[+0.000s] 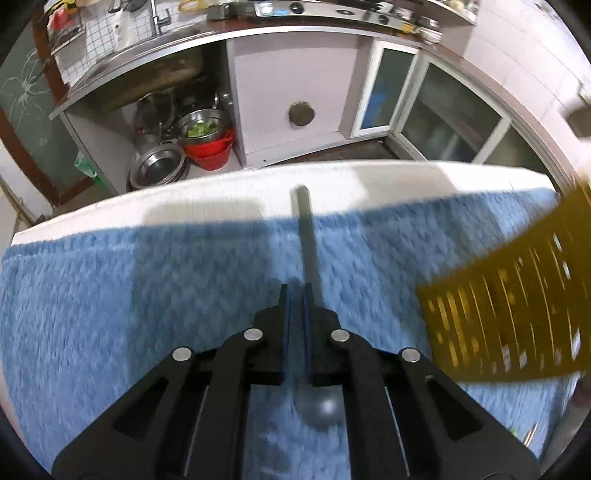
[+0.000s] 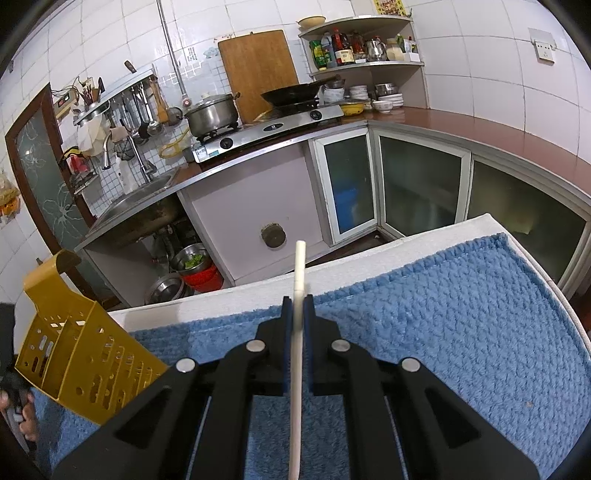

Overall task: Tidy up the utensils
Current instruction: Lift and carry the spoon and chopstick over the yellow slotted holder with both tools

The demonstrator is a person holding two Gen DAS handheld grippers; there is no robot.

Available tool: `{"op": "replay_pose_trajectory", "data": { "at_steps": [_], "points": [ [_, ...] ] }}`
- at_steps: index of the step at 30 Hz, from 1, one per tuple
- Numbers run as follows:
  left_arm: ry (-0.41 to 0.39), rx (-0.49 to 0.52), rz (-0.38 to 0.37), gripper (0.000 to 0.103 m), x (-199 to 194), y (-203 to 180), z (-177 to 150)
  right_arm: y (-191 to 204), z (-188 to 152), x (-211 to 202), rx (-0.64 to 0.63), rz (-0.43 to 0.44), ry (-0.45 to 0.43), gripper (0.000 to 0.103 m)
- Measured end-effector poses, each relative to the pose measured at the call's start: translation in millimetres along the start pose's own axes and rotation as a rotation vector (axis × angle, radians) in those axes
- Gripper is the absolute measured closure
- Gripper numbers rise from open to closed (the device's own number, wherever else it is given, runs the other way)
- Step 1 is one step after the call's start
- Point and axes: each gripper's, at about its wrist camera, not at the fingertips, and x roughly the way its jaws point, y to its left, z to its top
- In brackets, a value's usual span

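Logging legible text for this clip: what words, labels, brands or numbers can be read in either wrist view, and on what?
No text is legible in either view.
Bottle labels on the corner shelf: print present, too small to read.
Yellow poster at the top edge: cut off and too small.
Characters on a wall tile above the sink: too small.
Round logo on the gas stove: not readable.
Yellow utensil holder: no text visible.

Home kitchen: gas stove (image 2: pixel 273 127), wok (image 2: pixel 291 92), sink (image 2: pixel 147 188), tiled walls (image 2: pixel 461 55).
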Motion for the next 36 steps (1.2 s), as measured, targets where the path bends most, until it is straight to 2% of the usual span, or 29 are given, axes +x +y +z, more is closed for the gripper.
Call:
{"op": "replay_pose_trajectory", "data": {
  "at_steps": [3,7,10,12,14,16,22,27,31,32,36],
  "points": [
    [0.023,-0.043,-0.018,0.098,14,2,22,0,0,1,-0.001,-0.003,0.003,0.097],
    [0.045,-0.066,-0.001,0.098,28,1,45,0,1,2,-0.001,-0.002,0.003,0.097],
    [0.060,-0.068,-0.008,0.086,30,-2,54,0,0,2,0.001,-0.005,0.005,0.097],
    [0.061,-0.078,-0.023,0.072,28,-3,54,-1,1,3,0.005,-0.005,0.004,0.097],
    [0.050,-0.060,-0.015,0.066,27,-8,52,-3,2,3,0.007,-0.004,0.002,0.097],
    [0.047,-0.056,-0.001,0.066,26,-12,48,-3,1,3,0.005,-0.002,0.004,0.097],
    [0.041,-0.033,-0.027,0.066,20,-17,40,-2,0,3,0.000,-0.003,0.006,0.097],
    [0.038,-0.036,-0.056,0.067,25,-23,44,0,-1,3,-0.001,-0.005,0.007,0.097],
    [0.037,-0.027,-0.037,0.067,34,-27,52,-1,-2,3,0.001,-0.007,0.009,0.097],
    [0.039,-0.028,-0.036,0.069,36,-27,55,-1,-2,3,0.001,-0.006,0.009,0.097],
    [0.050,-0.040,-0.005,0.091,43,-21,64,0,-1,3,-0.005,-0.006,0.010,0.097]
  ]
}}
